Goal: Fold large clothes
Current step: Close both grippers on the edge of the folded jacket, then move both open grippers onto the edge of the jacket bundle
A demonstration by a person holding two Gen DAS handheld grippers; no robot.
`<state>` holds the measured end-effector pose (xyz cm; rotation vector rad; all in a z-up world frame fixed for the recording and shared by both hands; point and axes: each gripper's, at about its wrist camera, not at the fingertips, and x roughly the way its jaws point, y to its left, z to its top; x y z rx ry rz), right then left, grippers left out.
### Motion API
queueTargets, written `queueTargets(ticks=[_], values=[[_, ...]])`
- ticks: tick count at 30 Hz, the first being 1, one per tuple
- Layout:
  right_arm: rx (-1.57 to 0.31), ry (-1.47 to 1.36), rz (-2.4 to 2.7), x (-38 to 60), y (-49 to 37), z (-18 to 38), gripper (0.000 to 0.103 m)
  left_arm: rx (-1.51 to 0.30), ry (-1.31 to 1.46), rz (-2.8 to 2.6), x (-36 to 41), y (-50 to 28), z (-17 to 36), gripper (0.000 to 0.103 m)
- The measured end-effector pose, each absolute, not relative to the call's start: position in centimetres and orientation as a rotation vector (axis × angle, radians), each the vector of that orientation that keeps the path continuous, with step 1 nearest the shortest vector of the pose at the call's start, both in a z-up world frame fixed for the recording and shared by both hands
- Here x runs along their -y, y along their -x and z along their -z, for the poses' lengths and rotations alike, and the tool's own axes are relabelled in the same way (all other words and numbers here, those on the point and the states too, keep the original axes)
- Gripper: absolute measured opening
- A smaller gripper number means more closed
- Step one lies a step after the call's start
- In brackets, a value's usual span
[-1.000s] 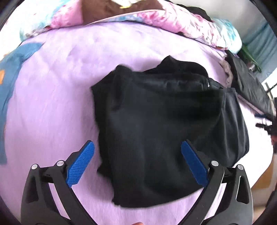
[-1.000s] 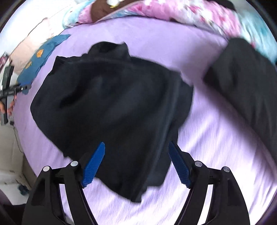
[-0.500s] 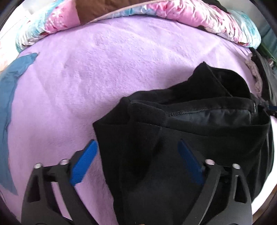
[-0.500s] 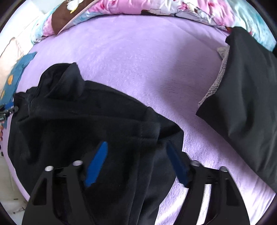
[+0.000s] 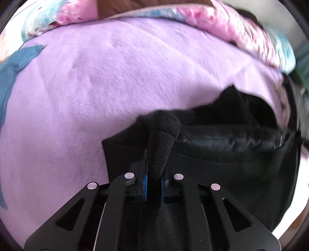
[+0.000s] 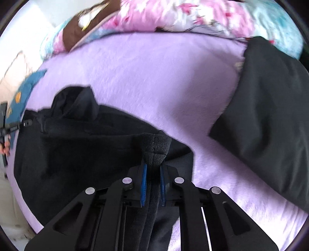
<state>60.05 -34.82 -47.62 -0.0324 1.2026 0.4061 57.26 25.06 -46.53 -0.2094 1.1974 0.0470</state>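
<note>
Both tools pinch the black garment (image 5: 222,164) lying on the lilac bed (image 5: 115,77): left tool (image 5: 154,181) and right tool (image 6: 153,179) each grip a bunched edge. Lift evenly, keeping the held edge taut (fleece sags), then lay it squarely over.

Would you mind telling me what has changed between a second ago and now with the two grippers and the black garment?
Both grippers moved down and forward onto the black fleece garment and closed: the left gripper and the right gripper, open a second ago, each now pinch a bunched fold of it. The garment remains on the lilac plush bedspread, with the floral quilt behind and the second dark garment at right.
</note>
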Motion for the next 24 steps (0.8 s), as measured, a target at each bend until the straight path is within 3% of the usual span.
queueTargets(ticks=[2, 5, 7, 9, 11, 12, 14, 18, 24], values=[[-1.210, 0.025, -0.383, 35.5, -60.0, 48.0, 0.010, -1.177, 0.250, -0.068, -25.7, -57.2, 46.4, 0.010], [-1.227, 0.050, -0.355, 35.1, -60.1, 49.6, 0.011, -1.184, 0.246, -0.107, -25.6, -57.7, 47.0, 0.020], [-1.255, 0.033, -0.342, 34.7, -60.3, 50.9, 0.011, -1.203, 0.247, -0.154, -25.6, -57.8, 47.8, 0.039], [-1.274, 0.041, -0.334, 34.1, -60.5, 52.1, 0.016, -1.213, 0.243, -0.224, -26.0, -57.8, 48.4, 0.077], [-1.276, 0.011, -0.327, 34.1, -60.7, 52.0, 0.026, -1.191, 0.274, -0.269, -26.8, -57.2, 48.0, 0.087], [-1.266, 0.000, -0.326, 34.3, -60.7, 51.5, 0.049, -1.181, 0.309, -0.254, -27.2, -56.9, 47.6, 0.088], [-1.218, -0.024, -0.346, 34.9, -60.2, 50.0, 0.077, -1.177, 0.332, -0.217, -27.6, -56.1, 46.7, 0.094], [-1.204, -0.084, -0.418, 37.2, -58.2, 47.8, 0.079, -1.159, 0.450, -0.102, -28.9, -53.1, 45.1, 0.097], [-1.274, -0.141, -0.423, 40.1, -54.6, 50.0, 0.082, -1.253, 0.513, -0.044, -29.8, -48.1, 47.1, 0.097]])
